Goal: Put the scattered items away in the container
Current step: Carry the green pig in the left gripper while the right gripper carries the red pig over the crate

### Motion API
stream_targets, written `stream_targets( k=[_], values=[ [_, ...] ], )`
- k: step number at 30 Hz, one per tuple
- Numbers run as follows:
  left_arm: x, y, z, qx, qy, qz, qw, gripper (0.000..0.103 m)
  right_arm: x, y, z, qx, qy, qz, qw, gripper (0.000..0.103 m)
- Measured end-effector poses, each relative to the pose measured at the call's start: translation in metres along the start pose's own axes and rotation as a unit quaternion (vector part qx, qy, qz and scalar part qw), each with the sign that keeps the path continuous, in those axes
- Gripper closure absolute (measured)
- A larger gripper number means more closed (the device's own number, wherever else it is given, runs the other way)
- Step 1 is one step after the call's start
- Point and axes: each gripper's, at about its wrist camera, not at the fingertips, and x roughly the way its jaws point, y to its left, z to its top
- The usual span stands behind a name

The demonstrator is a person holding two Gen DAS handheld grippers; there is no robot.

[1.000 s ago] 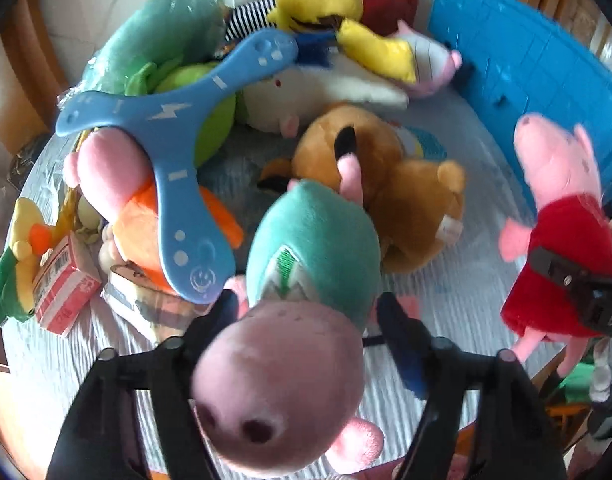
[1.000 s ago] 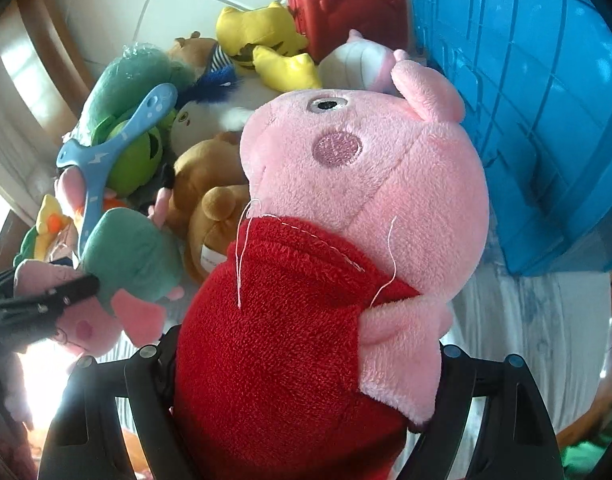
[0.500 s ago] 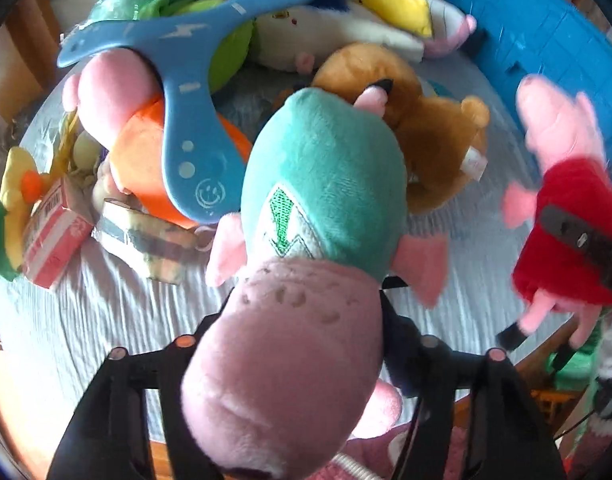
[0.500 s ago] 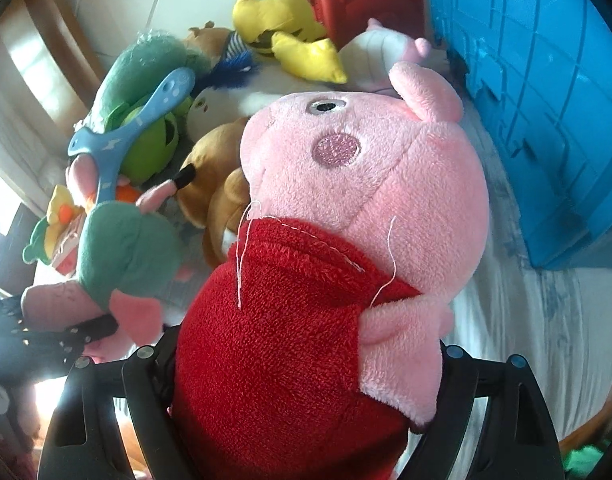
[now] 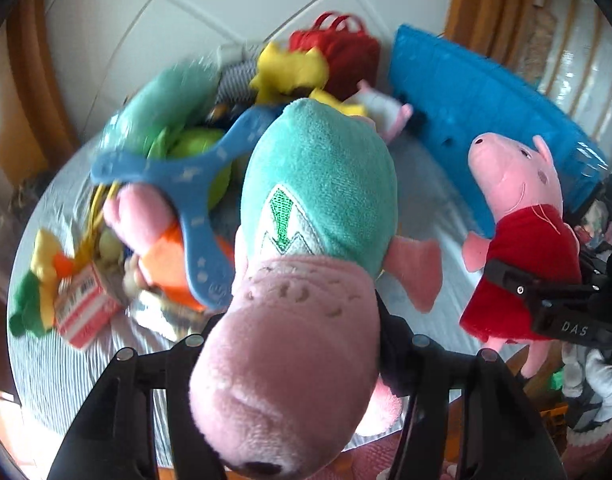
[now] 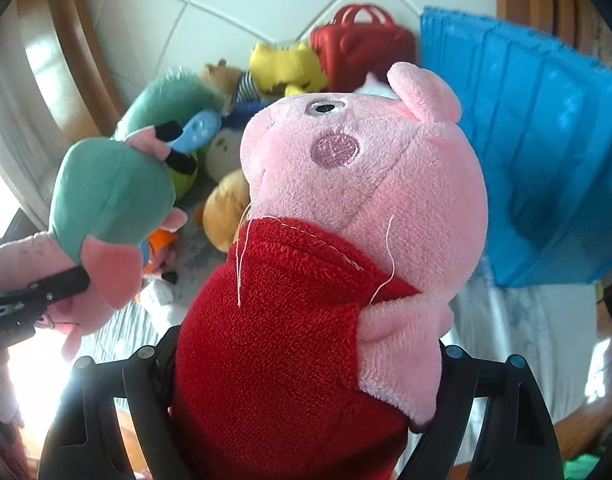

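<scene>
Risk: the left hand-held gripper (image 5: 296,364), clamped on the teal-shirted pig plush (image 5: 306,264) by its soft head, and the right hand-held gripper (image 6: 302,364), clamped on the red-dressed pig plush (image 6: 306,280), may let either toy slip short of the blue container (image 6: 537,168).

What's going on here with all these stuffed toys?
A person is tidying a pile of toys off a table using a hand-held gripper in each hand. The left gripper, whose jaws have just been closing, is clamped on a pig plush in a teal outfit. The right gripper grips a pink pig plush in a red dress. Both toys are held above the table, near the blue container; neither is in it yet.
</scene>
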Motion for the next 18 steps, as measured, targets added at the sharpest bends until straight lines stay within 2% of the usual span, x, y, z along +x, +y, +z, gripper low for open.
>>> stream_targets(
  k=[8, 18],
  values=[
    [-0.011, -0.041, 0.001, 0.053, -0.02, -0.056, 0.9968, 0.048, -0.058, -0.016, -0.029, 0.034, -0.038, -0.065, 0.997, 0.018],
    [-0.023, -0.108, 0.01, 0.12, -0.035, -0.111, 0.986, 0.048, -0.111, -0.054, -0.059, 0.091, -0.068, -0.132, 0.985, 0.018]
  ],
)
